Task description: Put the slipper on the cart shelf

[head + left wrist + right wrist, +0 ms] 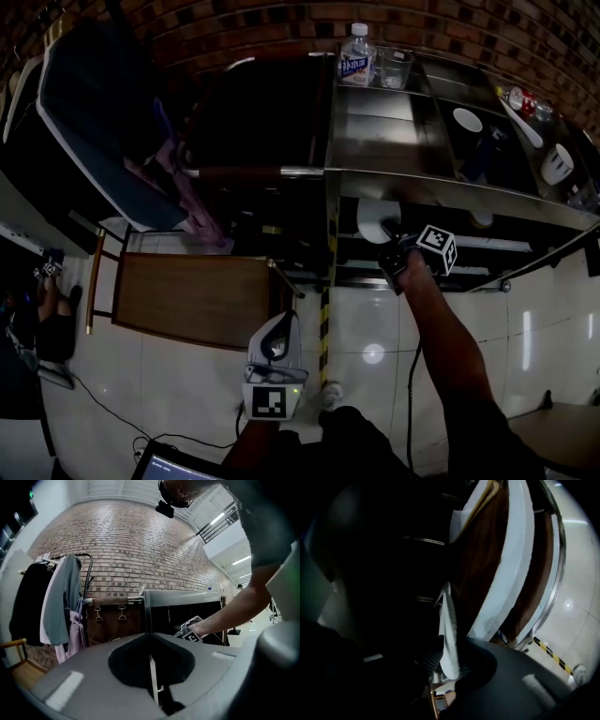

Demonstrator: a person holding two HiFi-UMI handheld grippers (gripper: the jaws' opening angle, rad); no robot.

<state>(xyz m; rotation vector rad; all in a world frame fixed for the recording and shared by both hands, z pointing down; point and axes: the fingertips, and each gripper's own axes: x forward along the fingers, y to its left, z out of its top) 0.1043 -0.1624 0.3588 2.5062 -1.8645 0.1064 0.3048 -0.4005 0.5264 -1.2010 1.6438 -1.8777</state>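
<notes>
Your right gripper (389, 246) is reaching in under the steel top of the cart (375, 117), and the head view only shows a white blob of slipper (373, 223) at its tip, tucked in the dark below that top. I can't tell from there whether it's resting on the shelf. The right gripper view is way more useful: the slipper stands on edge, white sole and brown insole filling the frame, and a thin white edge of it sits pinched between the ribbed pads (429, 656), touched on both sides. That view also catches the cart's steel rail (555, 573) to the right and the yellow-black floor tape (551, 653).

Your left gripper (272, 342) hangs back near you, well apart from the cart, claw pressed together on nothing (only a thin seam shows in its own view). Its camera gets the brick wall (136, 550) and hanging coats (61, 602) on the left. The water bottle (357, 56) and glass (395, 67) on the cart's far edge show only from the head.
</notes>
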